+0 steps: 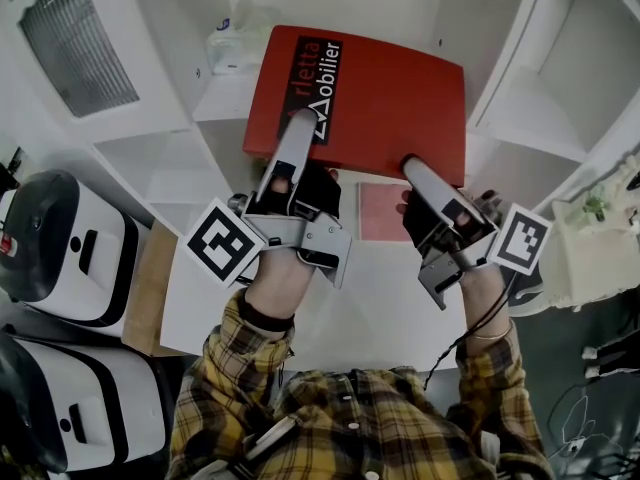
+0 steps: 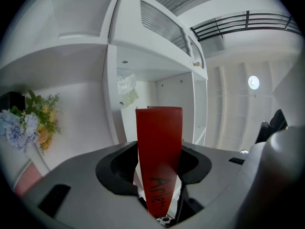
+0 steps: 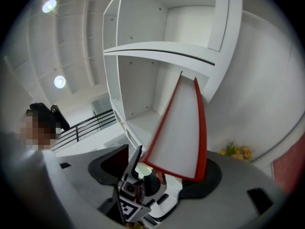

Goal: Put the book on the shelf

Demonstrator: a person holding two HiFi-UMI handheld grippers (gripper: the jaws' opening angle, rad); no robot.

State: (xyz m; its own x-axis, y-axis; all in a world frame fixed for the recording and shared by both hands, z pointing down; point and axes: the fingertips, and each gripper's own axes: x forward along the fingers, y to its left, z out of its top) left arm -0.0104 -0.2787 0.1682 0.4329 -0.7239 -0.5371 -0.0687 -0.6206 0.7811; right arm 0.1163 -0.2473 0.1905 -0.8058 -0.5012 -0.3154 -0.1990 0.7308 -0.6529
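A red book (image 1: 380,88) with a black title strip is held flat in front of the white shelf unit (image 1: 150,143). My left gripper (image 1: 295,138) is shut on the book's near left edge. In the left gripper view the red spine (image 2: 158,142) stands upright, pinched between the jaws of the left gripper (image 2: 159,175). My right gripper (image 1: 418,173) is at the near right edge. In the right gripper view the white page edge (image 3: 181,132) leans toward one jaw of the right gripper (image 3: 167,175), with a gap at the other, so that gripper is open around the book.
Open shelf compartments (image 3: 157,49) lie just ahead. A crumpled plastic bag (image 1: 235,38) sits in one compartment. Two white and black appliances (image 1: 60,238) stand at the left. A pink pad (image 1: 380,213) lies on the white table below. Flowers (image 2: 33,123) are off to one side.
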